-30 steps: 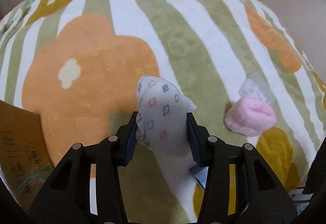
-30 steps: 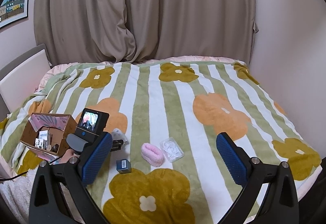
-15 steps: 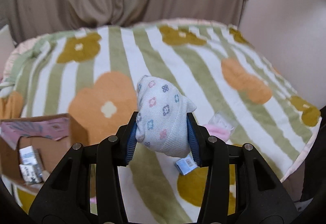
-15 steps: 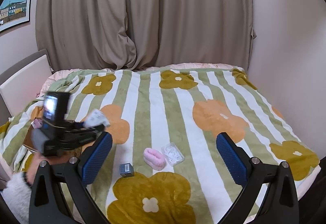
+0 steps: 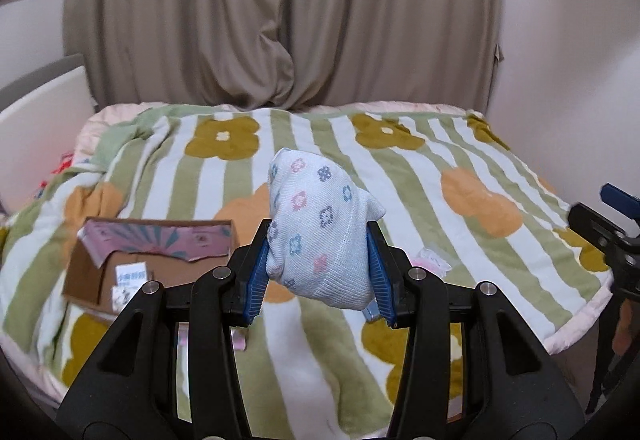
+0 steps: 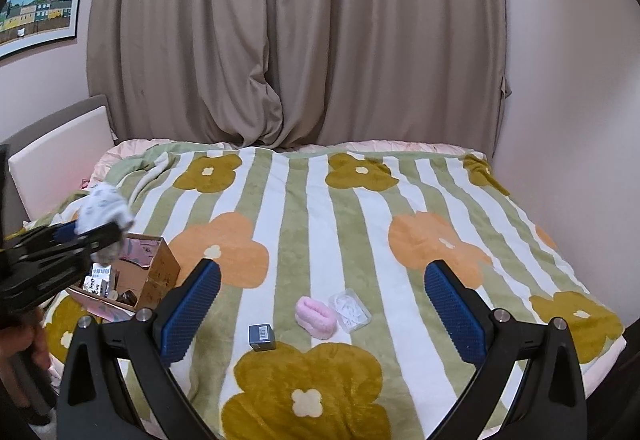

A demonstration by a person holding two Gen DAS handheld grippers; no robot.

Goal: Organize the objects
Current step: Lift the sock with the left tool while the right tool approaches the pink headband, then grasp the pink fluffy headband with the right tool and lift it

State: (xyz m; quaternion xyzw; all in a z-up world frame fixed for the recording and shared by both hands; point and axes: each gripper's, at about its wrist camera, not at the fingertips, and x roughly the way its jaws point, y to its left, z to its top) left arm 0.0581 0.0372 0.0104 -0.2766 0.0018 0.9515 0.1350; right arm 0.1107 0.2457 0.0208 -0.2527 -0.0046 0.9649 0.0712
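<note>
My left gripper (image 5: 318, 272) is shut on a rolled white sock with small flower prints (image 5: 320, 224) and holds it in the air above the bed. In the right wrist view the sock (image 6: 105, 208) hangs over the open cardboard box (image 6: 158, 272) at the bed's left side. The box (image 5: 160, 264) holds small packets. My right gripper (image 6: 320, 314) is open and empty above the bed's front. A pink fuzzy roll (image 6: 316, 316), a clear plastic case (image 6: 350, 310) and a small grey box with a barcode (image 6: 262, 336) lie on the blanket.
The flowered striped blanket (image 6: 304, 200) covers the whole bed. A beige curtain (image 6: 296, 40) hangs behind it. A wall stands to the right and a white headboard panel (image 6: 60, 156) to the left. A framed picture (image 6: 36, 4) hangs on the left wall.
My left gripper has lifted the sock off the blanket and swung left toward the cardboard box. My right gripper has stayed open and nearly still.
</note>
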